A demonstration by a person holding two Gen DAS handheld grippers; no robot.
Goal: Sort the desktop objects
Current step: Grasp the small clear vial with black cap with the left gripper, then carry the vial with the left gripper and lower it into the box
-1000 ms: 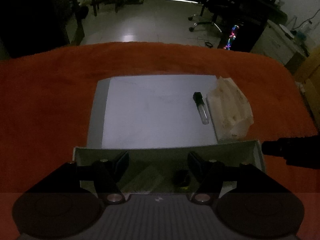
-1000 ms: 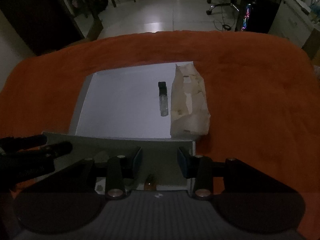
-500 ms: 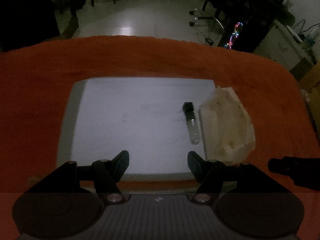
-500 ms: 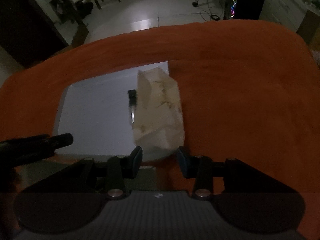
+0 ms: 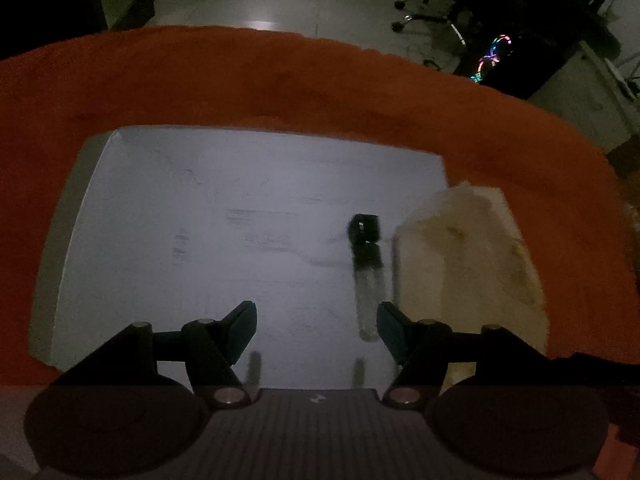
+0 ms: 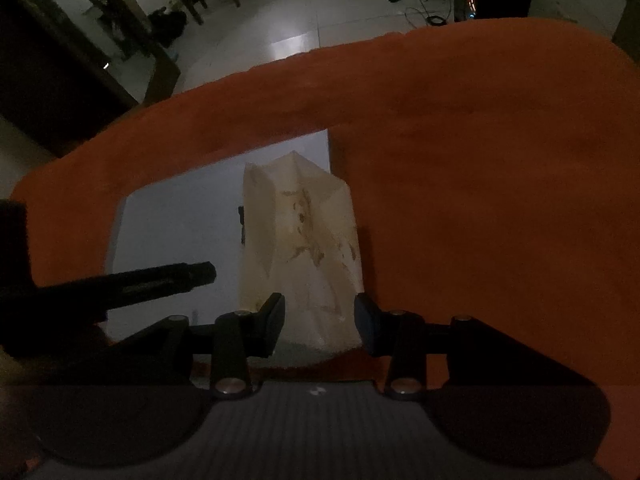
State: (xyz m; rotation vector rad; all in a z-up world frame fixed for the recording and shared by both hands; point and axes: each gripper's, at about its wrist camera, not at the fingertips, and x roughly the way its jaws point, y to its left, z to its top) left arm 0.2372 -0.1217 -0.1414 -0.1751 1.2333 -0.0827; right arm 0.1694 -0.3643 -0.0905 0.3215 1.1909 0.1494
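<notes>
- The small vial (image 5: 366, 276) and the crumpled paper (image 6: 300, 256) lie unsorted on the white board (image 5: 200, 220).
- The left gripper (image 5: 316, 330) and the right gripper (image 6: 320, 324) both hang empty, jaws parted.
- Judged barely begun.

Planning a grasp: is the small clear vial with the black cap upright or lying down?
Lying down: the small clear vial lies lengthwise on the white board.

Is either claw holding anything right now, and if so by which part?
Nothing is held. The left claw is open over the white board, beside the vial; the right claw is open before the crumpled paper.
</notes>
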